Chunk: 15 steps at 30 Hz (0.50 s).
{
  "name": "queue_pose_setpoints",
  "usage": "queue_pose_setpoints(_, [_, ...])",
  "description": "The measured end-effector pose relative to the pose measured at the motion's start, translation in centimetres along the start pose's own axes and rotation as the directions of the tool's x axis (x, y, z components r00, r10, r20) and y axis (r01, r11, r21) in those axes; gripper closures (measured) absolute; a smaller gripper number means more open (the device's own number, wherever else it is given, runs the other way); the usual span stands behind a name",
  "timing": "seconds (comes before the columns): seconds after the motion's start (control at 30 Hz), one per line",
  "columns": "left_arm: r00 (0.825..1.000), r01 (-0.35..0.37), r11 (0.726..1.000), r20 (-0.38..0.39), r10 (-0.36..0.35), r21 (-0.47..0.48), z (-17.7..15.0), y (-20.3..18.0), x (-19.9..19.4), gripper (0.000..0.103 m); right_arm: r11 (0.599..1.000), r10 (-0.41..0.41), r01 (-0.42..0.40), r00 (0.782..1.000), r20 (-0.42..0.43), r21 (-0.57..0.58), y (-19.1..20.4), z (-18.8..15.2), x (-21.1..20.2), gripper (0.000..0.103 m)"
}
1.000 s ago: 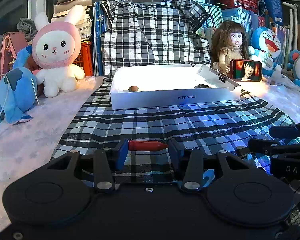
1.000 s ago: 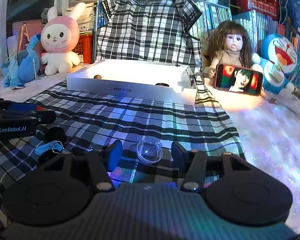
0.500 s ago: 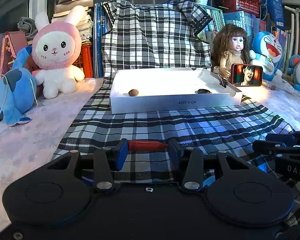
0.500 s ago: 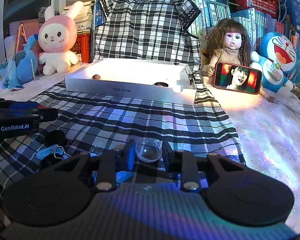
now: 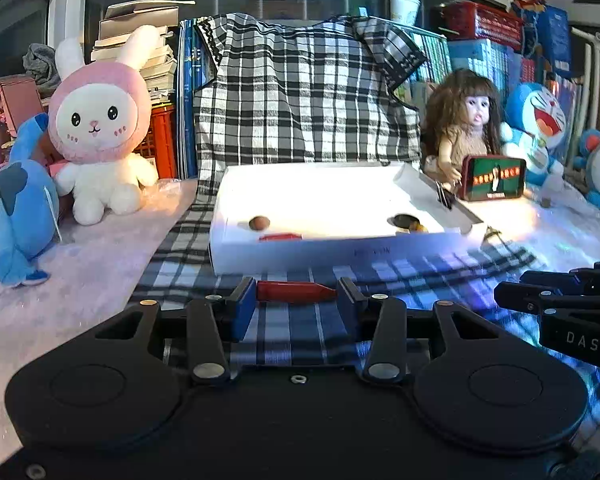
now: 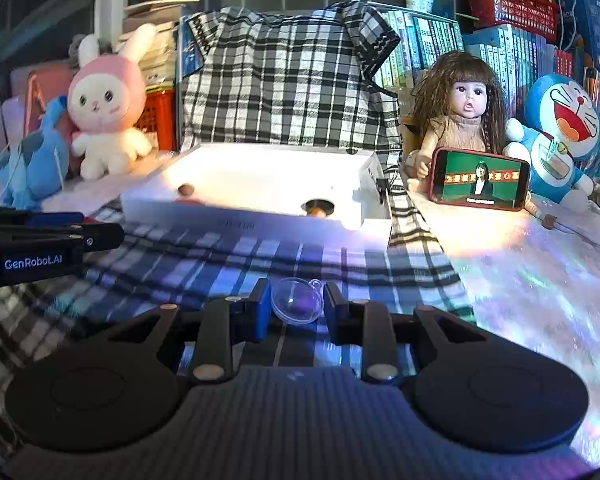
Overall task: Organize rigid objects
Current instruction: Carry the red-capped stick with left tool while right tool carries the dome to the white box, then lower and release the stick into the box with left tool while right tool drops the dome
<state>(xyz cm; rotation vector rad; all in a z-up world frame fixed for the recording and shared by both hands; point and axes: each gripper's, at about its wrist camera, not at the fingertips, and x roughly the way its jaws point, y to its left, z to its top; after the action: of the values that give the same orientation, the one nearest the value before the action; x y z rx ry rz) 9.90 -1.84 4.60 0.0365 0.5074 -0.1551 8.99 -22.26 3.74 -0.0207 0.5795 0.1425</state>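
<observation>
Against the picture from a second before, the checked cloth (image 5: 284, 332) had dropped away beneath both grippers and the white box (image 5: 332, 216) stood nearer and fuller in both views. The phone (image 6: 480, 178) leaning on the doll (image 6: 460, 112) showed a green screen where a face had been. The right gripper (image 6: 296, 304), whose jaws had stood wide around the clear plastic dome (image 6: 298, 306), was now clamped on it and held it off the cloth. The left gripper (image 5: 296, 300) kept its grip on the red peg (image 5: 296, 291), pinched end to end between the jaws, clear of the cloth.

The near cloth was smeared with motion blur, and the print on the box's front wall was unreadable. Inside the box I could make out a brown nut (image 5: 259, 223) at the left, a red sliver (image 5: 280, 237) half hidden by the front wall, and a dark item at the right I could not identify.
</observation>
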Motion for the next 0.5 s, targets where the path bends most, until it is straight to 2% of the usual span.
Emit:
queue_pose_setpoints(0.2, [1.000, 0.009, 0.999, -0.010, -0.010, -0.047, 2.8, 0.9, 2.1, 0.061, 0.999, 0.008, -0.007, 1.000, -0.012, 0.036, -1.3, 2.7, 1.9, 0.069])
queue_pose_setpoints(0.5, [0.996, 0.003, 0.995, -0.085, -0.011, -0.101, 6.5, 1.8, 7.6, 0.061, 0.998, 0.014, -0.010, 0.999, -0.047, 0.068, -2.8, 7.2, 5.8, 0.069])
